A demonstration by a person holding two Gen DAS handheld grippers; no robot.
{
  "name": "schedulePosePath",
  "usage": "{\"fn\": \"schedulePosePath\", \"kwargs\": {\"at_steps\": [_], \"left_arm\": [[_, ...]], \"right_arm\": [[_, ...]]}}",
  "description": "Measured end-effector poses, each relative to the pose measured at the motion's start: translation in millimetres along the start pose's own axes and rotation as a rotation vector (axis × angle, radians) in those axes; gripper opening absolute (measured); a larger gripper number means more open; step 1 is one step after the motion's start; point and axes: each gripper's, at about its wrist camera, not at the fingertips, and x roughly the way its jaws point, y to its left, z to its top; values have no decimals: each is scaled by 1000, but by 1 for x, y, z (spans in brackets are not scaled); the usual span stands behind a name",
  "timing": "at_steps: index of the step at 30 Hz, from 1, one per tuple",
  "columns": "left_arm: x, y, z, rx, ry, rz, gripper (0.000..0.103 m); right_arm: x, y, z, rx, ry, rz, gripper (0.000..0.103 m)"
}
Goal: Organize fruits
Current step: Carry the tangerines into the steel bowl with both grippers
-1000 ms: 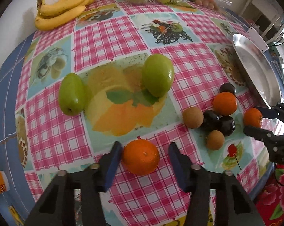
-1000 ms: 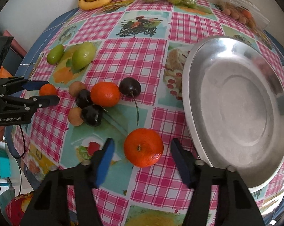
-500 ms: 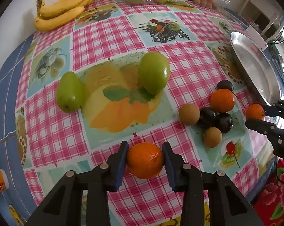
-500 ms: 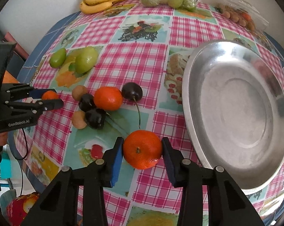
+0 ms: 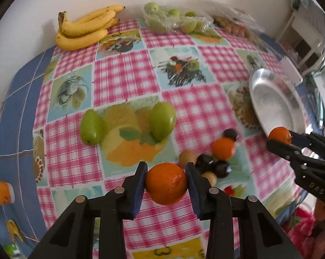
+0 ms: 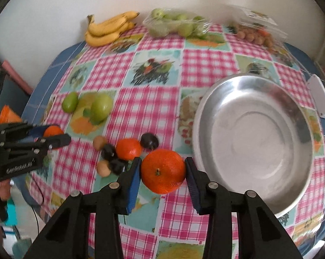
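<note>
Left gripper (image 5: 165, 186) clamped on one tangerine (image 5: 166, 186), held above the tablecloth (image 5: 123, 79). Right gripper (image 6: 163, 171) clamped on a second tangerine (image 6: 163, 171), with the steel bowl (image 6: 255, 99) at 2 o'clock. Third tangerine (image 6: 129, 148) lies loose among dark plums (image 6: 149, 141) at 10 o'clock.

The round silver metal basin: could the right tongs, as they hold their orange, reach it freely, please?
Probably yes. The round silver metal basin lies empty just beside the right tongs, which grip an orange tangerine; nothing stands between them.

We see a plain white wall (image 6: 54, 10) behind the table. White slatted furniture (image 5: 302, 41) stands at the right.
</note>
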Motion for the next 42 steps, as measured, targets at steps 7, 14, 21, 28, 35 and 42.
{"fn": "schedulePosePath", "kwargs": {"at_steps": [7, 14, 21, 28, 35, 42], "left_arm": [[-10, -15, 18, -75, -1, -12, 39], [0, -35, 38, -162, -2, 3, 39], [4, -68, 58, -179, 1, 1, 39], [11, -110, 77, -148, -11, -25, 39], [25, -150, 81, -113, -24, -52, 39], [35, -181, 88, -54, -23, -64, 39]], "right_arm": [[-10, -23, 16, 106, -19, -48, 42], [-14, -44, 22, 186, -23, -59, 42], [-19, -79, 19, 252, -36, -69, 42], [-28, -130, 9, 367, -51, -133, 42], [-39, -171, -3, 463, -69, -166, 42], [-38, -183, -5, 494, -70, -176, 42]]}}
